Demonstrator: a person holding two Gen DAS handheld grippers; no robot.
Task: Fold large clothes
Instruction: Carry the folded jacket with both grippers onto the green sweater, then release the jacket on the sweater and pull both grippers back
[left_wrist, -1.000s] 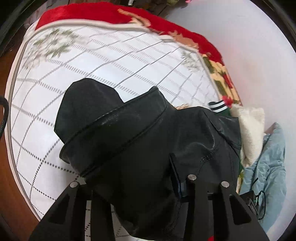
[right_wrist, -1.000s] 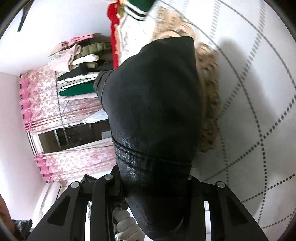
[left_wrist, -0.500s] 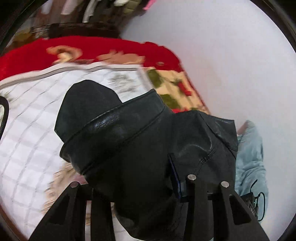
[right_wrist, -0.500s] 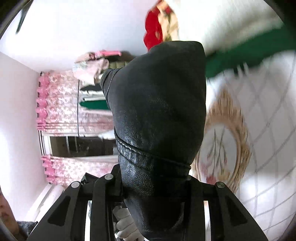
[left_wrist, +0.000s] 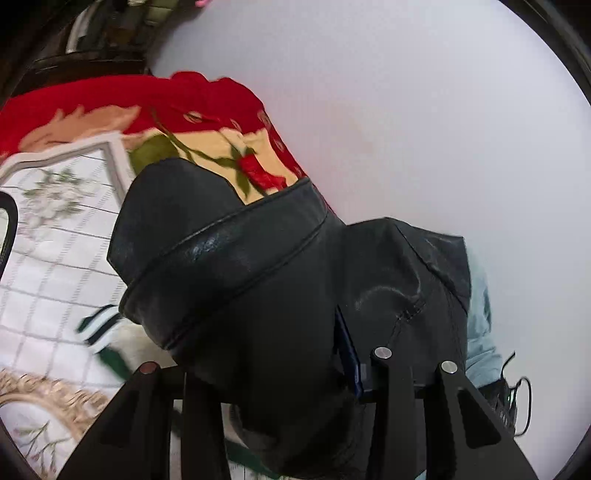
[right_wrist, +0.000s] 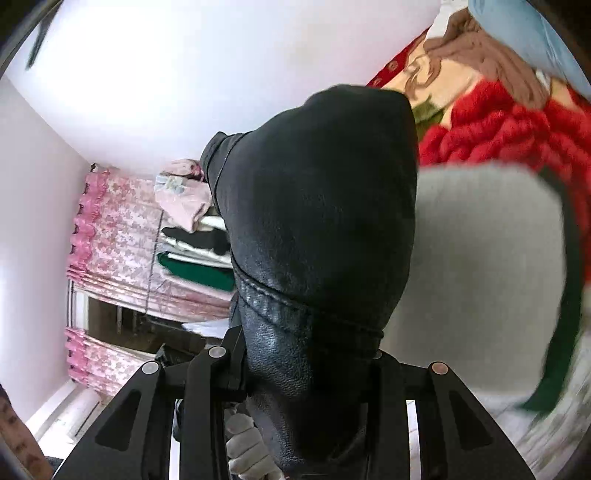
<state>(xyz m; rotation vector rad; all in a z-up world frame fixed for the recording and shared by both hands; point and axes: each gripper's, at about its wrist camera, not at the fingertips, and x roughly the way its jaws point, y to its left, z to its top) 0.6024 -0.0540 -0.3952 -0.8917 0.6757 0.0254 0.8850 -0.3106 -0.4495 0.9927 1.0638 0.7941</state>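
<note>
I have the black leather jacket (left_wrist: 280, 295) bunched between the jaws of both the left gripper (left_wrist: 280, 373) and the right gripper (right_wrist: 299, 365), each clamped on a thick fold, lifted clear above the bed (left_wrist: 48, 258). My worry is the weight: slick leather could creep out of one clamp mid-swing. It could also land on the green-trimmed garment (right_wrist: 484, 295) lying below and drag it askew.
</note>
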